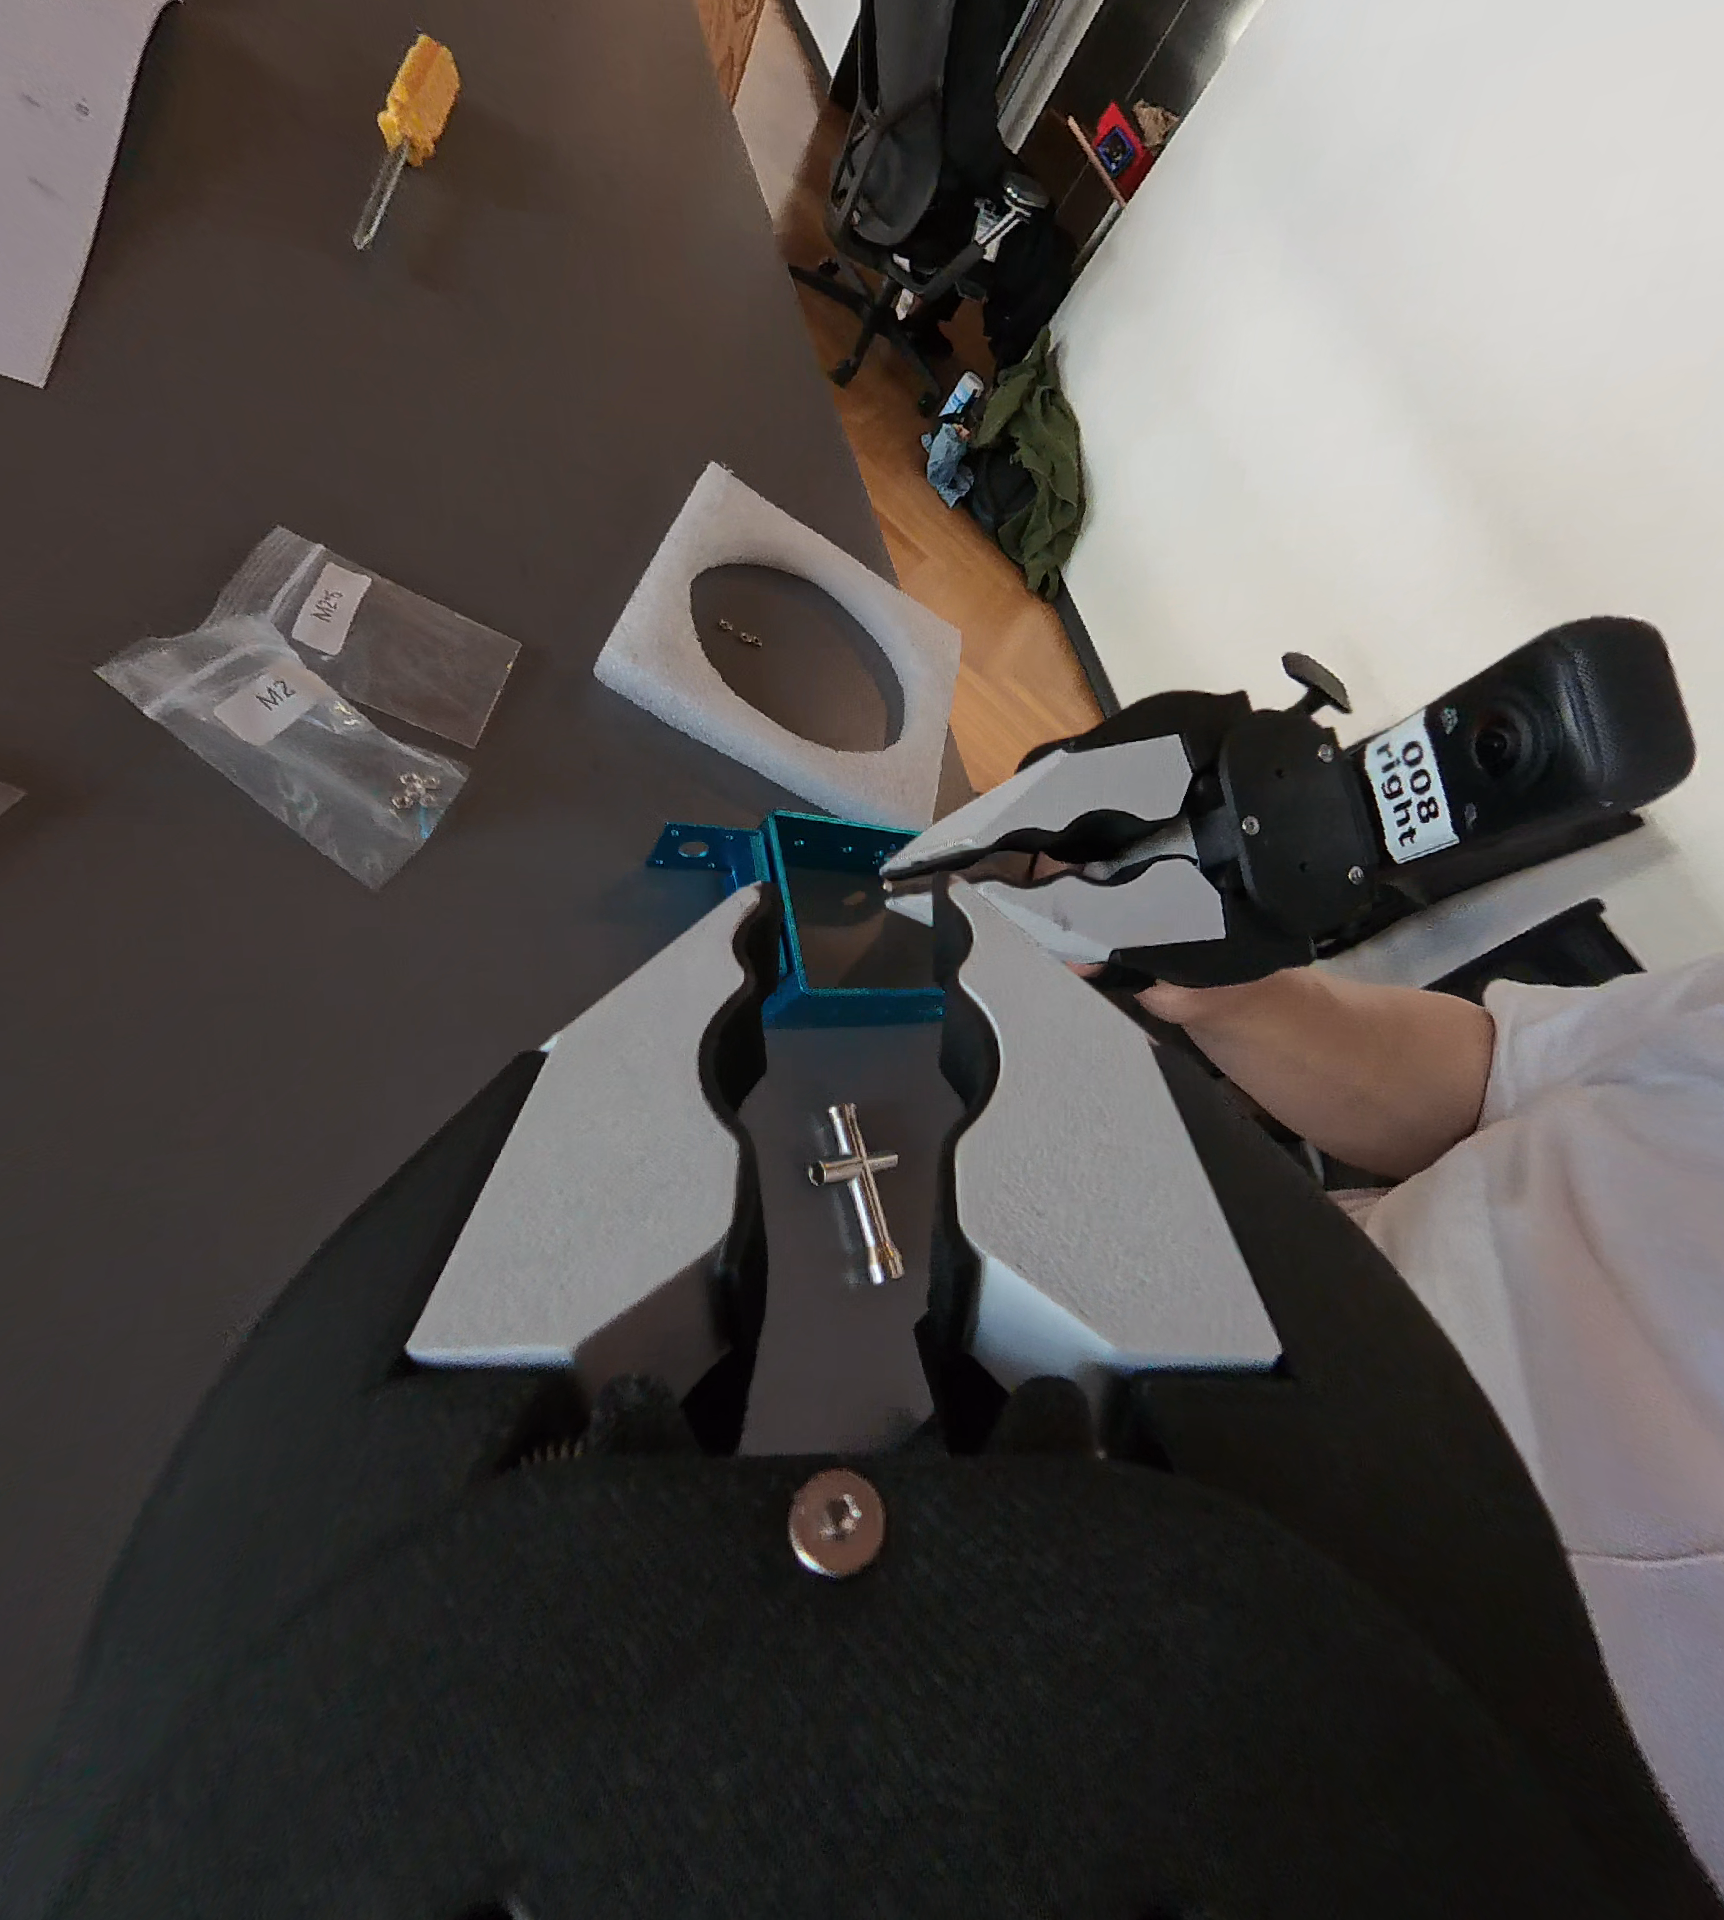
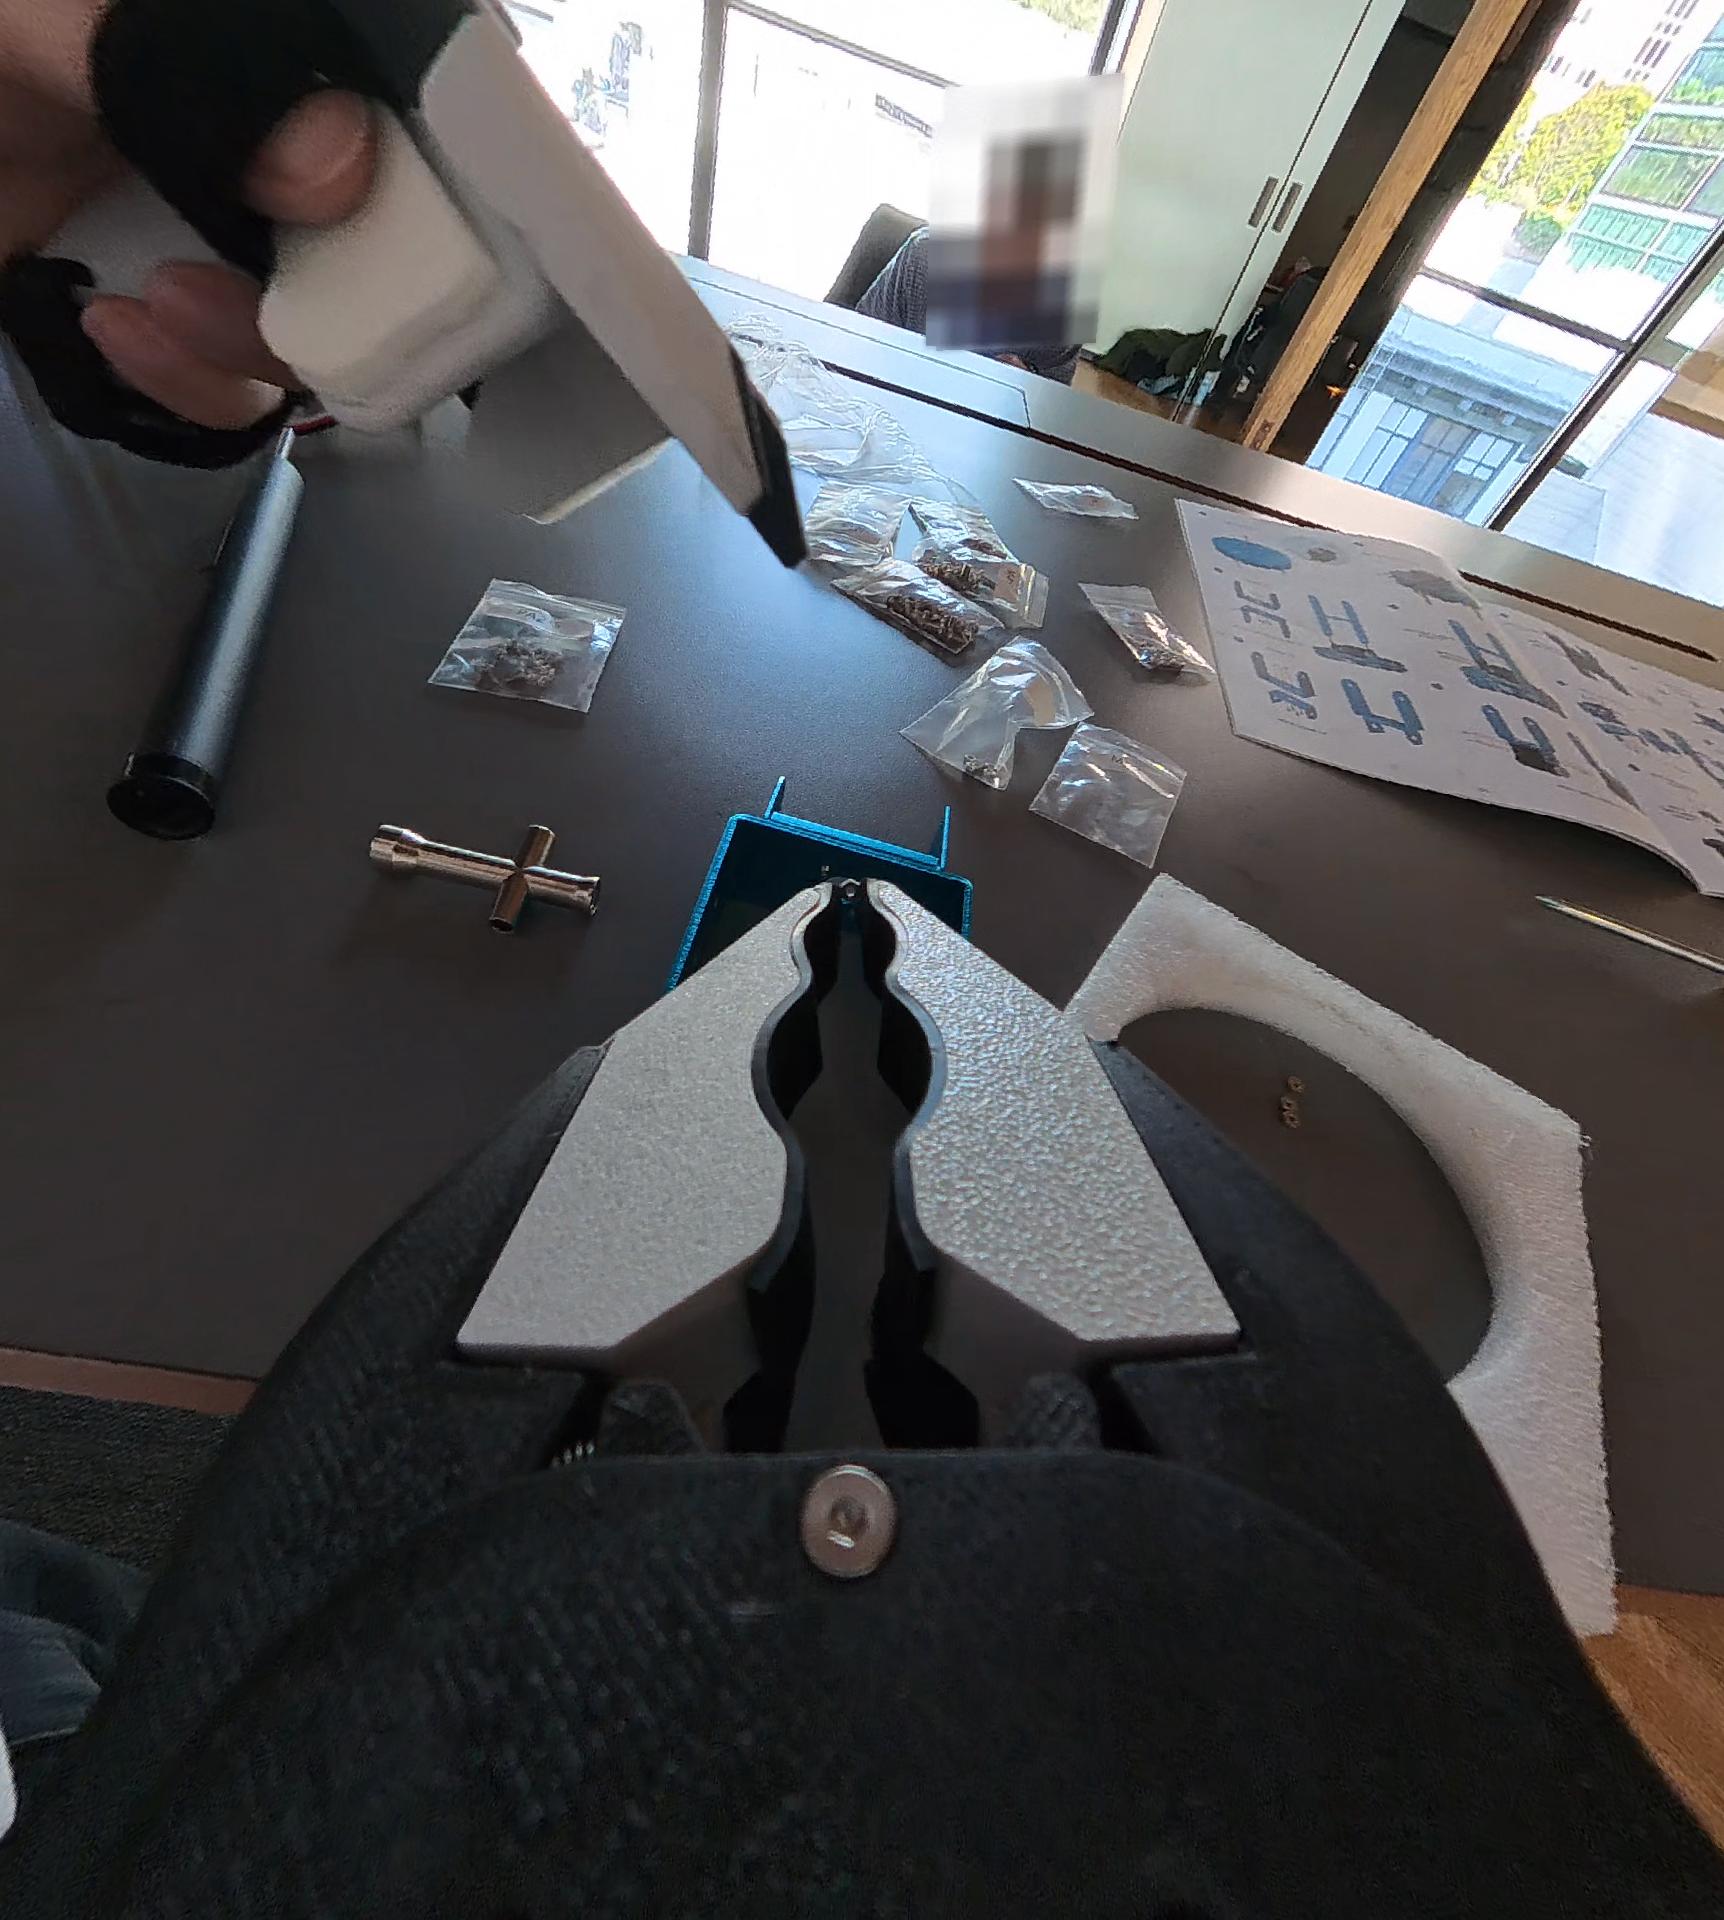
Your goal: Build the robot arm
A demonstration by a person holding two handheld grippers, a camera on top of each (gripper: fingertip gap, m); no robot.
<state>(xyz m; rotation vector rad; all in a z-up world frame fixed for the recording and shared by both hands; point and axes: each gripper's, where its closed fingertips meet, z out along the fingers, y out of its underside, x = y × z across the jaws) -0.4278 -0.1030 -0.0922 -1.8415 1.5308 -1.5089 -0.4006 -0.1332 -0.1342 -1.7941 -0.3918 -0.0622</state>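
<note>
One blue metal box (image 2: pixel 827 868) sat on the dark table (image 2: pixel 214 1039), and it was the landmark for everything else. The right gripper (image 2: pixel 850 886) had its tips almost together over the box's near wall, pinching something tiny and dark – too small to tell what. The left gripper (image 1: pixel 853 899) hung above the box with its two fingers spread wide, one on each side, but whether they touched the box could not be told. Nothing was held between them.

Just left of the box lay one silver cross-shaped wrench (image 2: pixel 489 873), and farther left one grey tube (image 2: pixel 214 634). Right of the box sat one white foam block (image 2: pixel 1357 1039) with a round hole – two tiny nuts (image 2: pixel 1291 1099) lay inside the hole. Behind the box were about nine little clear bags (image 2: pixel 941 592) of small metal parts. Far right lay one open booklet (image 2: pixel 1523 707) and one yellow-handled screwdriver (image 2: pixel 1710 977).
</note>
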